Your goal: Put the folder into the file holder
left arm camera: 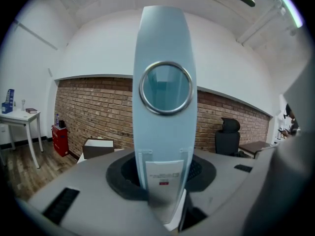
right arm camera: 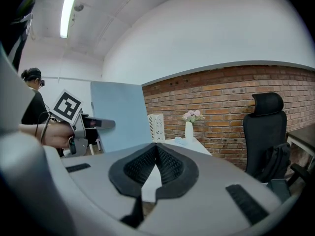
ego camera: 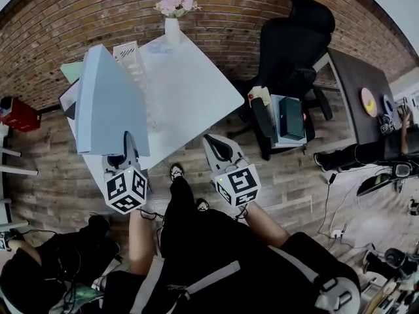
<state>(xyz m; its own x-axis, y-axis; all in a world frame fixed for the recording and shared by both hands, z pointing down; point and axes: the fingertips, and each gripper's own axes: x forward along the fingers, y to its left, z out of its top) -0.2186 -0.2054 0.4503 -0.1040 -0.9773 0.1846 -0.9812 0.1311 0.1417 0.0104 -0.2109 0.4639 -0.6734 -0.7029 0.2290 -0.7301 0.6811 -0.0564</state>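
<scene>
A light blue folder (ego camera: 108, 103) stands upright in my left gripper (ego camera: 129, 141), which is shut on its lower edge. In the left gripper view the folder's spine (left arm camera: 165, 58) with its round metal ring fills the middle, clamped between the jaws of the left gripper (left arm camera: 165, 176). The white mesh file holder (ego camera: 133, 59) stands on the white table (ego camera: 196, 90), just beyond the folder's top. My right gripper (ego camera: 213, 142) hovers by the table's near corner, shut and empty. In the right gripper view its pads (right arm camera: 156, 154) meet, with the folder (right arm camera: 120, 117) and file holder (right arm camera: 156, 127) ahead to the left.
A white vase with pink flowers (ego camera: 173, 15) stands at the table's far end. A black office chair (ego camera: 294, 44) and a dark desk (ego camera: 357, 90) are to the right. A red box (ego camera: 16, 114) sits on the floor at left. The floor is wood planks below a brick wall.
</scene>
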